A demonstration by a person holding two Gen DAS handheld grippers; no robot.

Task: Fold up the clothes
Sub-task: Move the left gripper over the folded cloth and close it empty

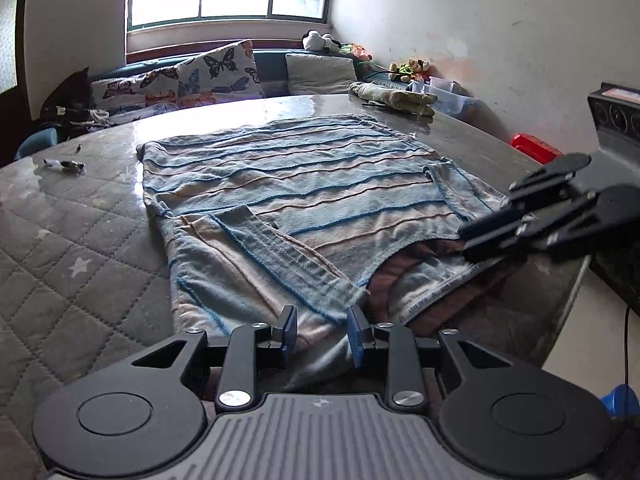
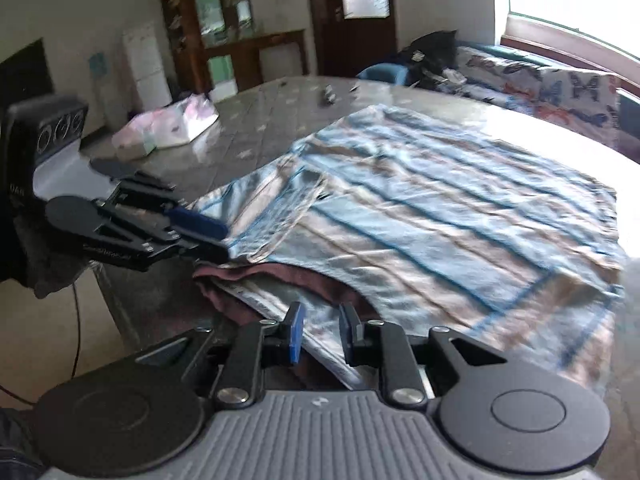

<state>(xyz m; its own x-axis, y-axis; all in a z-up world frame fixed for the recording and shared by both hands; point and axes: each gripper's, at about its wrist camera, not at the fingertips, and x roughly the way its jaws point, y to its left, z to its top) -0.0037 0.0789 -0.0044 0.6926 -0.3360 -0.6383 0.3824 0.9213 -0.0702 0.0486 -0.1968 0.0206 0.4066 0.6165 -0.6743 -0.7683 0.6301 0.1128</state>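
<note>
Striped blue-and-beige shirt (image 1: 304, 200) lies spread flat on the quilted table (image 1: 80, 240). From the left wrist, the left gripper (image 1: 322, 330) hovers with fingers spread over the shirt's near shoulder; the right gripper (image 1: 468, 240) sits beside the collar. From the right wrist, the right gripper (image 2: 322, 334) has its fingers spread above the collar edge, and the left gripper (image 2: 216, 240) touches the shirt's sleeve (image 2: 276, 208).

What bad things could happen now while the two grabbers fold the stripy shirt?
1. The blue-and-tan striped shirt has its collar end at the table's near edge, so a pull might drag it off.
2. Both sleeves are already folded in; a quick lift could flip them open.
3. The left gripper and right gripper both look open and close together, so they might bump.
</note>
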